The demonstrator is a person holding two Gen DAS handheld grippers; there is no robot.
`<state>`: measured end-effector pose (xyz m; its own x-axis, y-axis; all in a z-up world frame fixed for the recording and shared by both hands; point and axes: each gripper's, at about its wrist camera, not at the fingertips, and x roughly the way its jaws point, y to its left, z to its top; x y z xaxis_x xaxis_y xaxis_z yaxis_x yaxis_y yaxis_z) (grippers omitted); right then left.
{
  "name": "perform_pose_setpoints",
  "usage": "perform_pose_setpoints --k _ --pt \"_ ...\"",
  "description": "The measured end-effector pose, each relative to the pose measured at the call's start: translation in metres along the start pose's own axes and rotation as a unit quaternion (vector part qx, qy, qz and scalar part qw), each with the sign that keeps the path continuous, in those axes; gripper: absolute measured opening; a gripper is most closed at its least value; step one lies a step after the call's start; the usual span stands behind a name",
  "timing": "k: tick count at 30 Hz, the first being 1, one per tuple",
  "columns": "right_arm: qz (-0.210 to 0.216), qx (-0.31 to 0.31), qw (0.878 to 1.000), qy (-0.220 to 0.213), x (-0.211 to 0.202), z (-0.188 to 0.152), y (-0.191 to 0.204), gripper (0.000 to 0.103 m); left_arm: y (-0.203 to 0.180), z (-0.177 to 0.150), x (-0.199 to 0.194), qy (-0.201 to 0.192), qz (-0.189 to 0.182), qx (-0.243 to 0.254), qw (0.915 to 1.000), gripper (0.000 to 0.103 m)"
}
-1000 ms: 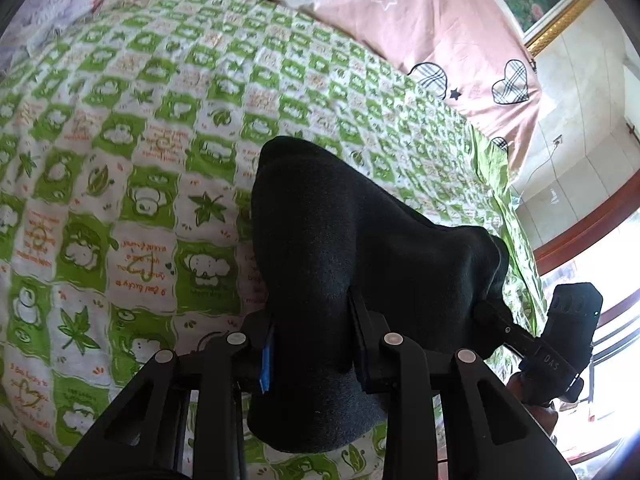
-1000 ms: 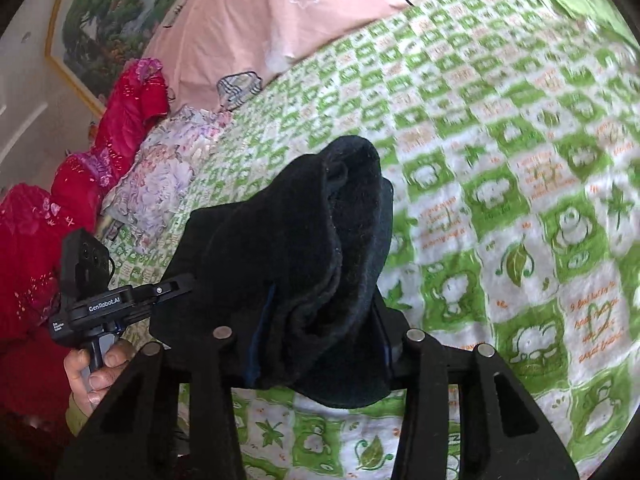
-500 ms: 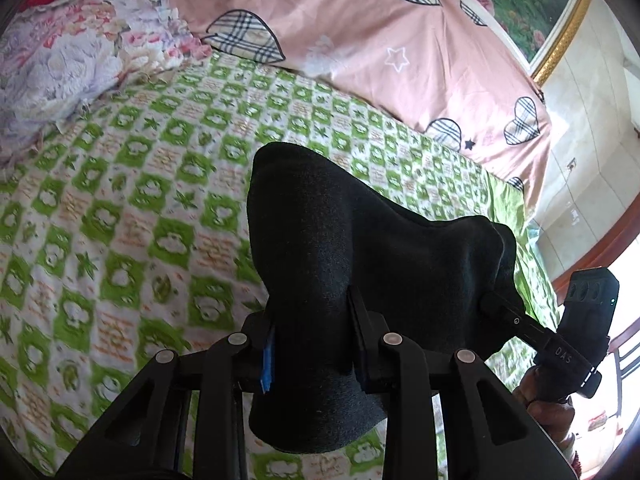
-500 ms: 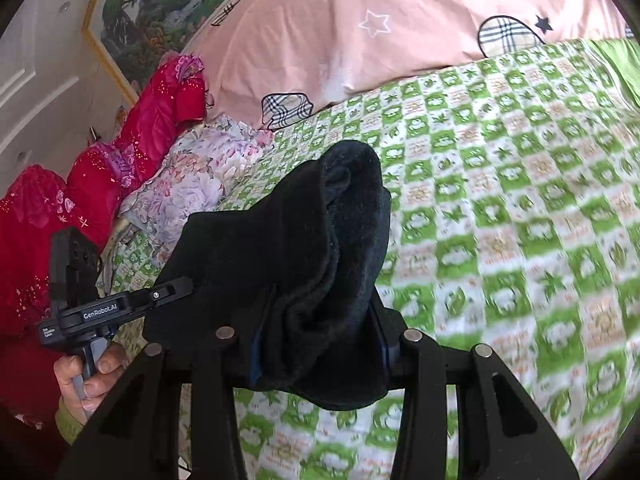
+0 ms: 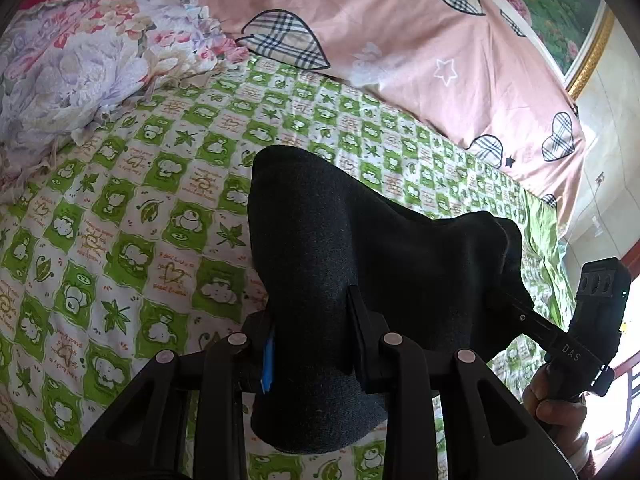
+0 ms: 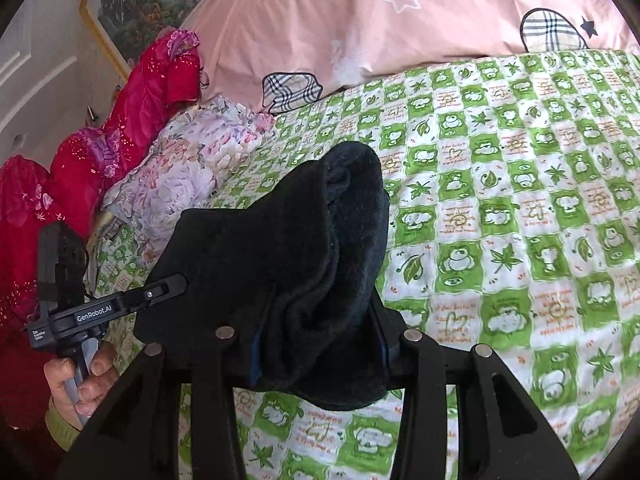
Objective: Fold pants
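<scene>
The black pants (image 5: 360, 248) hang folded between both grippers, held up above the green checked bedsheet (image 5: 120, 220). My left gripper (image 5: 312, 336) is shut on one end of the pants. My right gripper (image 6: 316, 340) is shut on the other end, where the pants (image 6: 304, 240) show bunched layers. The right gripper also shows in the left wrist view (image 5: 516, 312), clamped on the far edge. The left gripper shows in the right wrist view (image 6: 176, 282), clamped on the far edge. Both sets of fingertips are hidden in the cloth.
A pink quilt with plaid hearts (image 5: 400, 32) lies along the head of the bed. A floral pillow (image 5: 80, 60) and red bedding (image 6: 132, 120) lie at one side. The bed edge and a wall (image 5: 600, 160) are at the right in the left wrist view.
Both grippers have lifted and tilted up with the pants. More of the pink quilt and pillows is in view. The grip on the pants is unchanged.
</scene>
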<state>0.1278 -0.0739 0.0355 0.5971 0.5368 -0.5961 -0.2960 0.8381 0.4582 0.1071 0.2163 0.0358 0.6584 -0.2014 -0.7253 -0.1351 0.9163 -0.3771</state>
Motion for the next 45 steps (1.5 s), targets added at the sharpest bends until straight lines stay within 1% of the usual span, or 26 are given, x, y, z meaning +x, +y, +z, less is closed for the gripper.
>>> perform_pose_setpoints --k 4,9,12,16,18,20,21,23,28,30,34,37,43,45 --pt "0.004 -0.003 1.000 0.007 0.012 0.003 0.000 0.043 0.009 0.002 0.005 0.001 0.007 -0.008 0.9999 0.029" --pt "0.002 -0.001 1.000 0.025 0.031 0.002 -0.004 0.044 0.019 0.001 0.017 0.012 0.015 -0.018 0.9997 0.030" --pt "-0.002 0.003 1.000 0.031 0.038 0.000 -0.011 0.046 0.025 -0.003 0.022 0.016 0.013 -0.022 0.9995 0.031" --pt "-0.004 0.017 0.999 0.035 0.044 -0.004 -0.022 0.052 0.030 -0.004 0.028 0.020 0.007 -0.026 0.9994 0.036" --pt "-0.004 0.021 0.999 0.034 0.044 -0.005 -0.026 0.054 0.032 -0.004 0.031 0.023 0.006 -0.027 0.9994 0.040" --pt "-0.007 0.018 0.999 0.029 0.042 -0.006 -0.027 0.059 0.033 -0.005 0.032 0.023 0.008 -0.028 0.9993 0.047" --pt "-0.010 0.017 0.999 0.028 0.041 -0.007 -0.027 0.061 0.034 -0.005 0.032 0.023 0.010 -0.029 0.9993 0.049" --pt "-0.015 0.017 0.999 0.025 0.038 -0.008 -0.027 0.065 0.034 -0.005 0.032 0.019 0.020 -0.028 0.9992 0.057" --pt "-0.029 0.019 0.999 0.016 0.027 -0.011 -0.028 0.071 0.033 -0.008 0.025 0.011 0.036 -0.021 0.9991 0.062" --pt "-0.033 0.020 0.999 0.011 0.021 -0.014 -0.028 0.072 0.032 -0.009 0.021 0.008 0.045 -0.019 0.9987 0.065" --pt "-0.045 0.016 0.999 0.002 0.011 -0.016 -0.024 0.074 0.030 -0.013 0.014 0.007 0.051 -0.018 0.9985 0.070" --pt "-0.054 0.003 0.998 -0.005 0.005 -0.019 -0.016 0.081 0.027 -0.018 0.010 0.004 0.056 -0.014 0.9983 0.075" --pt "-0.058 -0.023 0.998 -0.009 -0.001 -0.027 -0.001 0.085 0.024 -0.032 0.002 0.003 0.064 -0.012 0.9979 0.077" --pt "-0.060 -0.036 0.997 -0.010 -0.002 -0.031 0.006 0.086 0.024 -0.037 -0.001 0.002 0.068 -0.016 0.9976 0.080"
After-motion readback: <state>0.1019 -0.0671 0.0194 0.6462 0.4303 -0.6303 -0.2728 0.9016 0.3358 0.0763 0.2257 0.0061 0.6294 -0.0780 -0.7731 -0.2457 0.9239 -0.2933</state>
